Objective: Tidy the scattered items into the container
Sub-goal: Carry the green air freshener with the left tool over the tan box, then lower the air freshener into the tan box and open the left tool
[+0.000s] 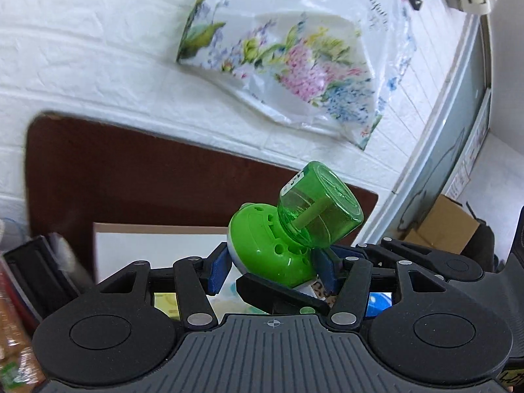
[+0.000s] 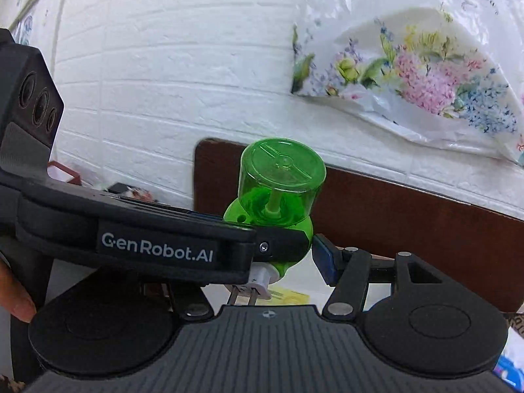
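Observation:
A green plug-in mosquito repellent [image 1: 278, 249] with a clear green bottle [image 1: 322, 216] is held up in the air. My left gripper [image 1: 273, 262] is shut on its round green body, blue pads on both sides. In the right wrist view the same repellent [image 2: 278, 190] sits between my right gripper's fingers [image 2: 324, 257], its white plug and two prongs [image 2: 249, 290] pointing down. My right gripper [image 2: 281, 255] looks closed against it; its left finger is hidden behind the left gripper's body [image 2: 157, 249]. A white box [image 1: 157, 245] lies below.
A white brick wall [image 1: 98, 49] is close ahead with a floral plastic bag [image 1: 294, 52] hanging on it. A dark brown board [image 1: 131, 177] stands against the wall. Cardboard boxes [image 1: 448, 226] sit at the right. Snack packets [image 1: 13, 327] lie at the lower left.

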